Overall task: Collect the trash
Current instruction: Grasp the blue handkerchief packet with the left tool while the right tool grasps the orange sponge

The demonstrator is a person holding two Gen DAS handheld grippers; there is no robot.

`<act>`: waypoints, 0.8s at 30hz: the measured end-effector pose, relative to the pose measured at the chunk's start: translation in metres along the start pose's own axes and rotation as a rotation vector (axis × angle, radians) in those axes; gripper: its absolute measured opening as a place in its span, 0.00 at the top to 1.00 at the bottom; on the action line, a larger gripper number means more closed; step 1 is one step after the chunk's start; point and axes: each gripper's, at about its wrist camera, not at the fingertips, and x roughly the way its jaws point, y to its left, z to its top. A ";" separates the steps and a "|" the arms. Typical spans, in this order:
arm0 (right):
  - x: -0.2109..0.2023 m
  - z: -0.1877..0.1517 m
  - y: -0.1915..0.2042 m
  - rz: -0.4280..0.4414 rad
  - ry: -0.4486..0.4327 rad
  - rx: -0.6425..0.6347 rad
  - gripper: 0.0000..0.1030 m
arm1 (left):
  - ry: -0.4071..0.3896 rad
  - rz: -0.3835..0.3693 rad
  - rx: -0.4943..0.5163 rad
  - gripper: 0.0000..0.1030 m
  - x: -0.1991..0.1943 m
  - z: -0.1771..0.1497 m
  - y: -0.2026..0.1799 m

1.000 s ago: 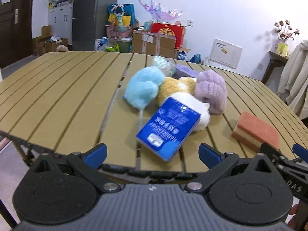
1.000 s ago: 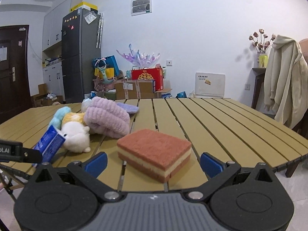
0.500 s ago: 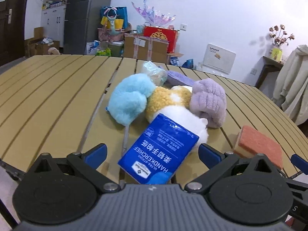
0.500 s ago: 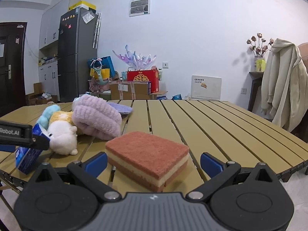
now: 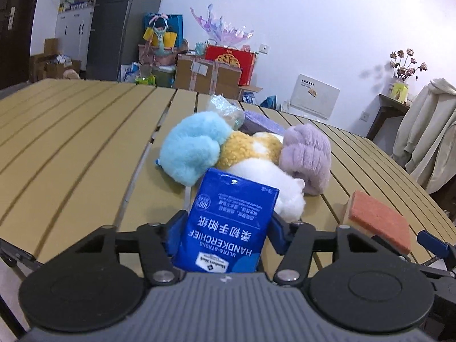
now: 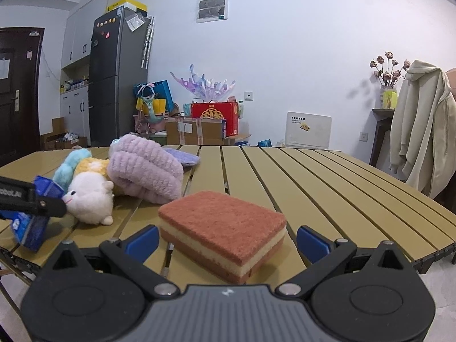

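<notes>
Left gripper (image 5: 226,228): jaws have just been closing, now narrowed onto the blue plastic handkerchief tissue pack (image 5: 228,225). Both blue pads sit against the pack's side edges, pack standing tilted between them at the near edge of the tan slatted table (image 5: 71,148).

Just behind the pack: white plush toy (image 5: 273,182), touching it. Then yellow knitted plush (image 5: 250,148), light-blue fluffy plush (image 5: 193,148) to its left, lilac fluffy plush (image 5: 307,156) to its right, all in one heap. Crumpled clear plastic wrap (image 5: 225,108) lies behind the light-blue one.

Right gripper (image 6: 228,240): jaws wide, blue pads either side of the orange-topped layered rectangular sponge (image 6: 225,228), gaps visible on both sides, not touching. Sponge lies flat on the table's near edge, right of the plush heap.
</notes>
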 end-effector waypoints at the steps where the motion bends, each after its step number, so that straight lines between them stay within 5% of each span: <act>1: 0.002 0.001 -0.001 0.001 0.002 -0.003 0.00 | -0.004 0.003 0.001 0.44 -0.001 0.000 0.000; 24: 0.047 0.006 -0.017 0.089 0.092 0.014 0.03 | -0.030 0.069 0.016 0.44 -0.008 0.003 0.002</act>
